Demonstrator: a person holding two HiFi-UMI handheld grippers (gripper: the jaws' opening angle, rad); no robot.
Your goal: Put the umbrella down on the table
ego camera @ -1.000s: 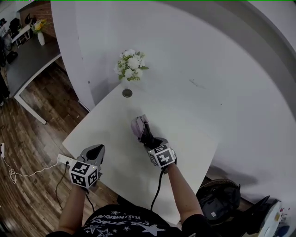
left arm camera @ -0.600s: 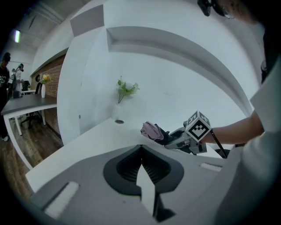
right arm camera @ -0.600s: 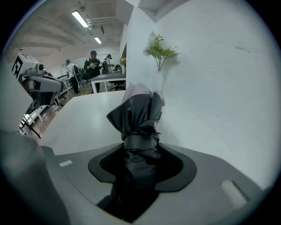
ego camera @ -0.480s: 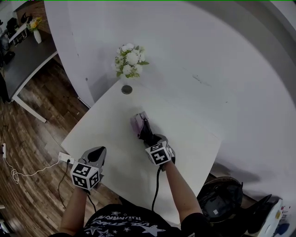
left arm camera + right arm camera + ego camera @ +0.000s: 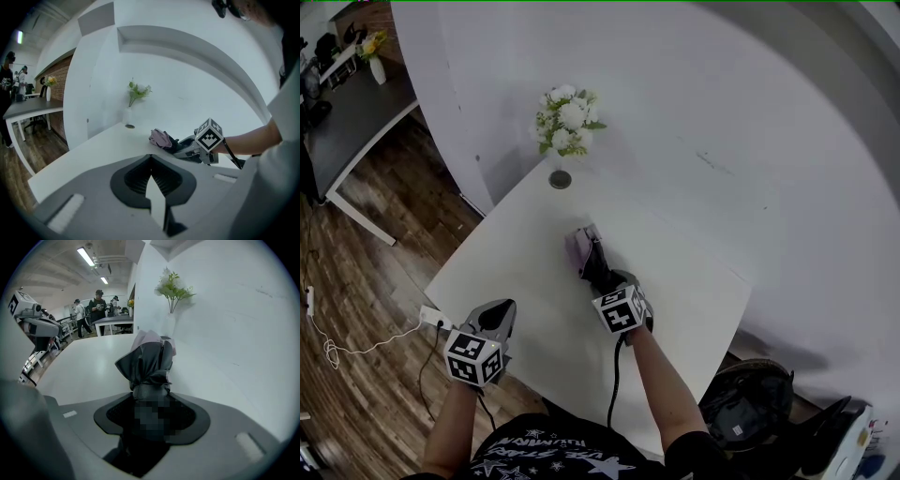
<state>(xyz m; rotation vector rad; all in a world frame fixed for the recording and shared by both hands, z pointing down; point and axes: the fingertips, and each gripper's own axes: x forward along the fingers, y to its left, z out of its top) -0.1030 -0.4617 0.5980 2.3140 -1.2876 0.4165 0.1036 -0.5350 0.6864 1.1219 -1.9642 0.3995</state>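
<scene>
The right gripper (image 5: 600, 277) keeps its jaws clamped on the folded umbrella (image 5: 580, 250). The umbrella has sunk slightly since a second ago, and its pink end is low over the middle of the counter (image 5: 511, 258). The left gripper (image 5: 495, 311), jaws together and empty, has also dropped a little at the near left edge.

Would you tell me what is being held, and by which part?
The right gripper grips the folded umbrella by one end, below its canopy; the left gripper holds nothing.

Umbrella (image 5: 579, 249): 1
Grippers: 2, namely the left gripper (image 5: 494, 314) and the right gripper (image 5: 602, 277)
Counter (image 5: 516, 253): 1
Flower vase (image 5: 565, 127) on counter: 1
Grommet (image 5: 560, 179) in counter: 1
</scene>
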